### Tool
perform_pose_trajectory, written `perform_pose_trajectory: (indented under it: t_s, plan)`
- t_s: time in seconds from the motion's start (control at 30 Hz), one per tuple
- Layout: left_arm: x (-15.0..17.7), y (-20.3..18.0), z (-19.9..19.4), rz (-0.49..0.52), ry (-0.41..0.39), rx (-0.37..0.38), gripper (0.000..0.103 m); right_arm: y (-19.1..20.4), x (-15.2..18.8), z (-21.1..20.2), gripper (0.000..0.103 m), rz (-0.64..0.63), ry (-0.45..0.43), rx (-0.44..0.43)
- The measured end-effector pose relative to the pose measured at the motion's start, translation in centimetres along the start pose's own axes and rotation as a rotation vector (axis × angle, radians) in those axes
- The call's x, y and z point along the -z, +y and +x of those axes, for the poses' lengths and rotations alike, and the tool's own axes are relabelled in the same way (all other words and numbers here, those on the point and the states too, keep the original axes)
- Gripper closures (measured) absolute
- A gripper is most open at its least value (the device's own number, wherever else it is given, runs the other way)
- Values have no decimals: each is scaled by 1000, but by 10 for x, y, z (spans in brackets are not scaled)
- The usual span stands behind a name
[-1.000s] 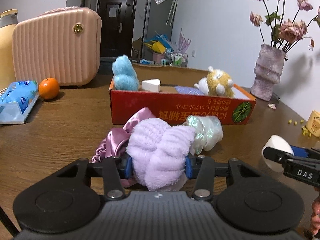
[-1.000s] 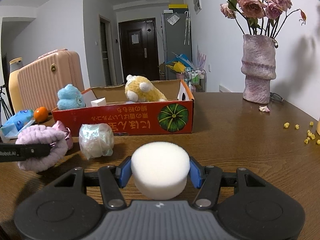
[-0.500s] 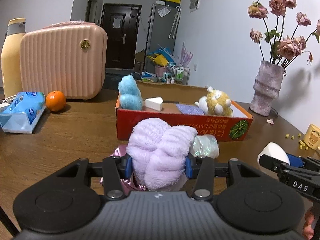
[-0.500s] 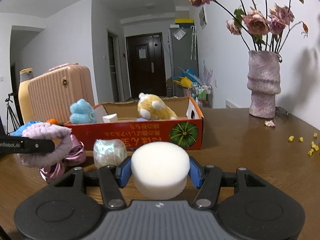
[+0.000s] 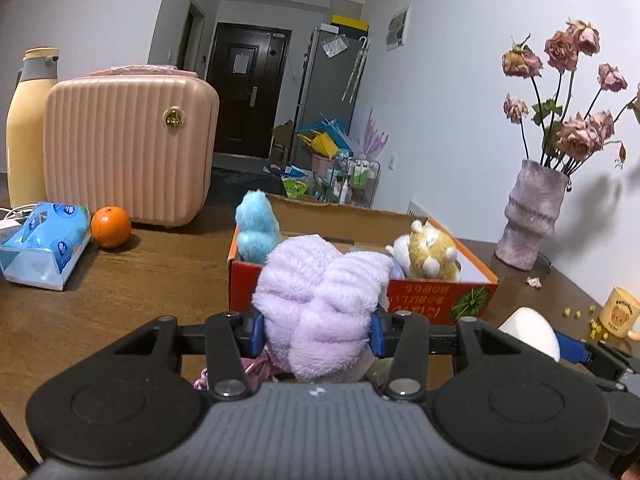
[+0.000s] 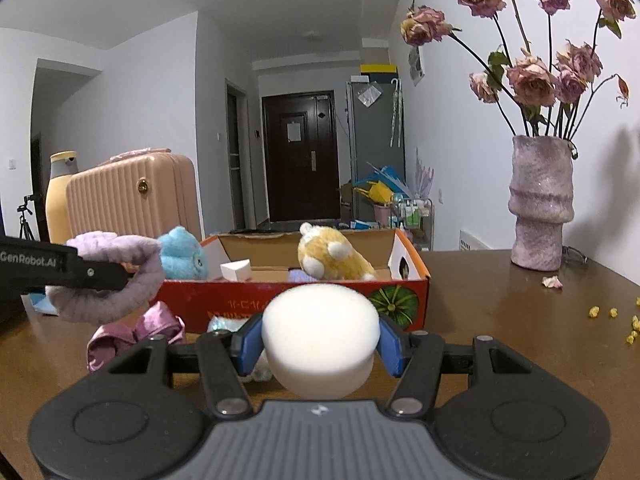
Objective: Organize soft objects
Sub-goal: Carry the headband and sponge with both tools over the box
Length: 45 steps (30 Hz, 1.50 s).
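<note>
Lilac plush headband (image 5: pixel 320 304) sits pinched between the jaws of the left gripper (image 5: pixel 316 330), which are closed in on its bunched fleece, and it now hangs raised clear of the bench (image 5: pixel 120 304), level with the red cardboard box (image 5: pixel 432 300) where a second ago it was low among the other soft things. In the right wrist view the white foam puck (image 6: pixel 320 340) is squeezed between the blue pads of the right gripper (image 6: pixel 320 344), its jaws shut on it to about the puck's width, and it too has been lifted higher than before, now covering part of the box's front wall. Below and left of the puck the pink satin scrunchie (image 6: pixel 136 334) lies on the bench, and just beside it a pearly wrapped bundle (image 6: pixel 224 324) peeks out behind the gripper's fingers; both have stayed put. Inside the box the blue plush (image 5: pixel 256 224) stands at the left end, a white foam wedge (image 6: pixel 236 270) next to it, and the yellow plush (image 5: pixel 430 254) leans at the right end. Farther back toward the left edge of the bench are a tissue pack (image 5: pixel 44 240), an orange (image 5: pixel 111 227) and a pink suitcase (image 5: pixel 128 148); a vase of dried roses (image 5: pixel 532 216) stands near the far right edge.
</note>
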<state>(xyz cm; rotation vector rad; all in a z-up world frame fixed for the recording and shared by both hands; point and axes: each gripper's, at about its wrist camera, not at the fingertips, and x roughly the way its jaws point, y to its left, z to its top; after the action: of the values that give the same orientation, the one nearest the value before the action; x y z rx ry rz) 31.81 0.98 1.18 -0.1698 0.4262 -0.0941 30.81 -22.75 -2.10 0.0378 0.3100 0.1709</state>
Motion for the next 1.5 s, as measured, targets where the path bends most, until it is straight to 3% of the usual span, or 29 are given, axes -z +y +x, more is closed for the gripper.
perform_pose_trajectory:
  t_s: [0.67,1.5]
  plan:
    - [-30,-7,19,-9,-83,-13,56,15,-22,29,46,-29,-79,-6]
    - [-57,-3,78,-49,-95,-32,56,14,-42,93,46,3,-87,3]
